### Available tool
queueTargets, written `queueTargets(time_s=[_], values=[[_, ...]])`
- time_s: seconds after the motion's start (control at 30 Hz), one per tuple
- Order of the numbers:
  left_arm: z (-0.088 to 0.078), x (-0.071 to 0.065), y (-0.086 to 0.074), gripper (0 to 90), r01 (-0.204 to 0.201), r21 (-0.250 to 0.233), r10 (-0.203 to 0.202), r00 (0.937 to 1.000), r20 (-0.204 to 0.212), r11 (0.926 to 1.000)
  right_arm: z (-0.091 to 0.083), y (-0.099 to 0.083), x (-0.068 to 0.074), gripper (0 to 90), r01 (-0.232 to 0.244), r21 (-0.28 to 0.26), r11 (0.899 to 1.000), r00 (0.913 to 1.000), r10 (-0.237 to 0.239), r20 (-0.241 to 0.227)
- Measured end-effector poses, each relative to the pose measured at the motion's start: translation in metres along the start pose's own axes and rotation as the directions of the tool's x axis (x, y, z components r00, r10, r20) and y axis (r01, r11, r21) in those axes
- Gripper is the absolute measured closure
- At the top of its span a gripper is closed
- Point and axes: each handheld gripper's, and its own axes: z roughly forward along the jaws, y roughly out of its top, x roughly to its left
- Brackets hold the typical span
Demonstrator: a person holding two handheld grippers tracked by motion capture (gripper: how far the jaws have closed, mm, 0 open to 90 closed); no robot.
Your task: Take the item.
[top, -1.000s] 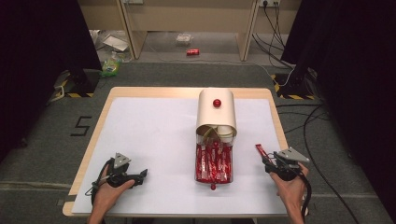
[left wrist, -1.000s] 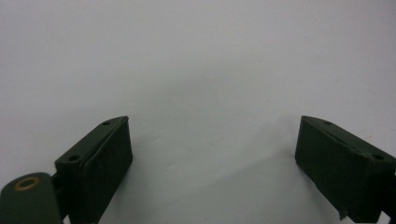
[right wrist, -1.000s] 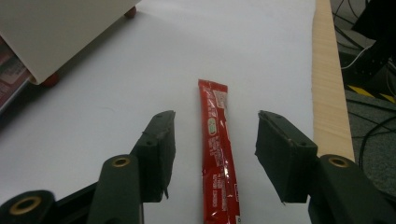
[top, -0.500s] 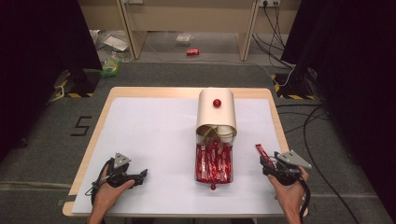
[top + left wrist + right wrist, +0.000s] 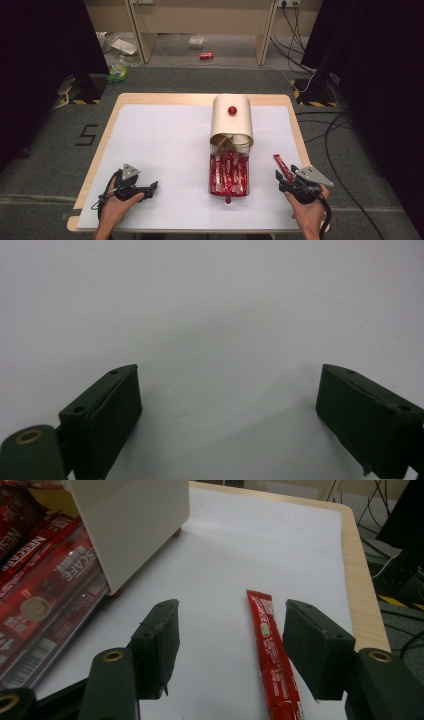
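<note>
Sachet (image 5: pixel 272 655) between open right tongs (image 5: pixel 230 645), dispenser (image 5: pixel 135 525) nearby

sachet (image 5: pixel 272 665): near end cut off by bottom edge | box (image 5: pixel 125 525): top cropped, inside hidden | floor litter: unreadable

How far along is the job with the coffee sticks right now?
Looks done: one red coffee stick lies alone on the white table, apart from the drawer full of sticks under the cream box. In hand: nothing. The right gripper has just been opening, its jaws straddling that stick without pressing it; the left gripper is open and empty. Left: apparently the remaining sticks.
</note>
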Motion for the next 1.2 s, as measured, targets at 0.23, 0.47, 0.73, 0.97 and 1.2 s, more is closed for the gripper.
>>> queueTargets(time_s=[0.23, 0.47, 0.73, 0.97, 1.2], values=[[0.0, 0.0, 0.0, 10.4, 0.001, 0.0, -0.001, 1.0, 0.0, 1.0, -0.009, -0.005, 0.005, 40.3, 0.001, -0.015, 1.0, 0.9996, -0.001, -0.027], [0.0, 0.0, 0.0, 10.4, 0.001, -0.001, -0.001, 1.0, 0.0, 1.0, -0.018, -0.009, 0.015, 40.1, 0.018, -0.026, 0.999, 0.9981, -0.019, -0.059], [0.0, 0.0, 0.0, 10.4, 0.0, 0.0, 0.0, 1.0, 0.0, 1.0, -0.028, -0.014, 0.022, 39.5, 0.023, -0.036, 0.999, 0.9957, -0.026, -0.089], [0.0, 0.0, 0.0, 10.4, 0.0, 0.002, 0.0, 1.0, -0.002, 1.0, -0.035, -0.019, 0.028, 38.4, 0.029, -0.039, 0.999, 0.9934, -0.034, -0.11], [0.0, 0.0, 0.0, 10.2, -0.004, 0.002, 0.004, 1.0, -0.003, 1.0, -0.04, -0.022, 0.031, 37.5, 0.024, -0.034, 0.999, 0.9922, -0.028, -0.122]])
